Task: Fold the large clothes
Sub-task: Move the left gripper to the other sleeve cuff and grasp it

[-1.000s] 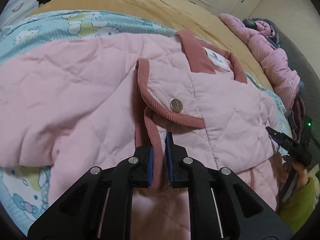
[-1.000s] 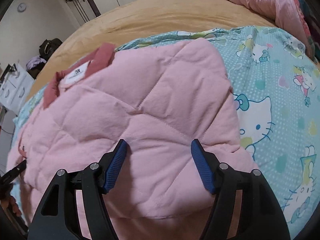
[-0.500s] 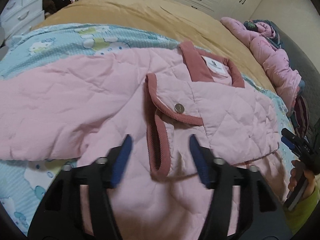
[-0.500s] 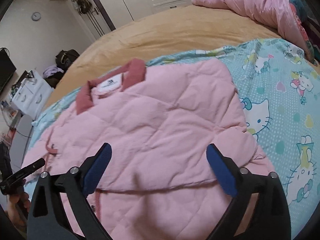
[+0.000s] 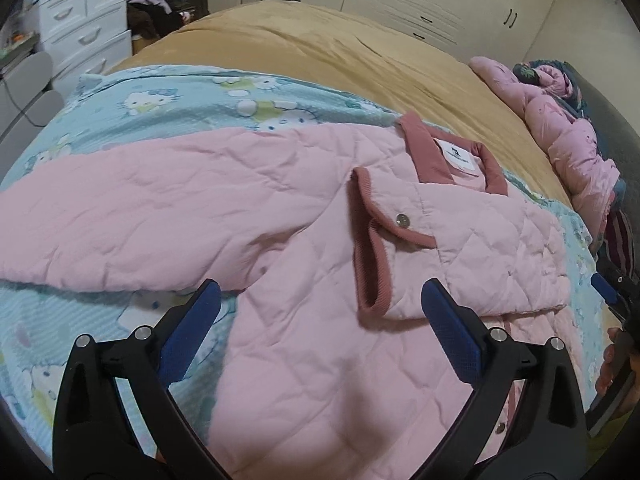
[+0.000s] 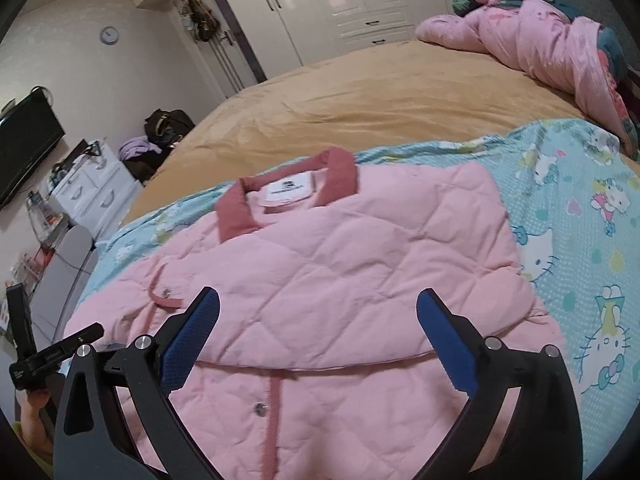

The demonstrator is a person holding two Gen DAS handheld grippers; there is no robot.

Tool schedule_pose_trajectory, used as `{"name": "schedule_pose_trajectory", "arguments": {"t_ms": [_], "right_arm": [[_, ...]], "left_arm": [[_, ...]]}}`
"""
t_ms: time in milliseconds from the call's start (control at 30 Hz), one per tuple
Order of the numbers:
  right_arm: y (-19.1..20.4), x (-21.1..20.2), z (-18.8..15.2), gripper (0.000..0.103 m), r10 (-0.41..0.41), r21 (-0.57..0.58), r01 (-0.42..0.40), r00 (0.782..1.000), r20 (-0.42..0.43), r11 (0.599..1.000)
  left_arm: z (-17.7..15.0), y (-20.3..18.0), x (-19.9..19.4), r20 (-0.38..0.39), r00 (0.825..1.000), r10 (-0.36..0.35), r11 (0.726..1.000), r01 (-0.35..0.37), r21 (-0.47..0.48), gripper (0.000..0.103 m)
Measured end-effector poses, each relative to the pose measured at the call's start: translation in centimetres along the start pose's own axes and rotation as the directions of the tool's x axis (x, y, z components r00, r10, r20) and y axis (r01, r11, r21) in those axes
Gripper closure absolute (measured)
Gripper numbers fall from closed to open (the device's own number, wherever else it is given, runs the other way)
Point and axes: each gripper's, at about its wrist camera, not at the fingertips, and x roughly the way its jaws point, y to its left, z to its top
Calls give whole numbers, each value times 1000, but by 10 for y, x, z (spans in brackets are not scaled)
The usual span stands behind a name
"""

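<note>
1. The left gripper (image 5: 320,308) is spread wide and holds nothing; the pink quilted jacket (image 5: 320,216) lies just ahead of and below it on the cartoon-print sheet (image 5: 132,108).
2. The right gripper (image 6: 318,316) is likewise spread and empty above the same jacket.
3. 1 sleeve lies folded across the jacket's front, its dark-pink cuff (image 5: 372,256) just ahead between the left fingers, likely laid there to narrow the garment.
4. The other sleeve stretches far to the left claw's left, probably the next fold.
5. The hem falls below both views, hidden by the claws.
</note>
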Motion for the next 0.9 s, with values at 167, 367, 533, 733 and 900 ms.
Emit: {"name": "schedule_pose_trajectory", "arguments": {"t_ms": [167,367,533,733,900], "right_arm": [[24,-7,-2,4,27,-29,-27,1000,6,999],[58,-10,-6,4,62,-70,-61,998,11,996],[90,-8,-15,4,97,-103,-95,995,6,990],[130,3,-25,4,135,-156,-138,990,-28,978],[159,12,-32,4,161,-198,-169,985,-58,965]], "left_arm": [[-6,16,-17,24,1000,6,1000,-5,-18,9],[-12,43,-34,41,999,29,998,-26,-55,9],[-18,69,-46,52,997,50,995,-45,-91,9],[-24,102,-55,55,996,73,988,-65,-142,9],[-28,130,-62,64,994,90,978,-76,-197,9]]}}
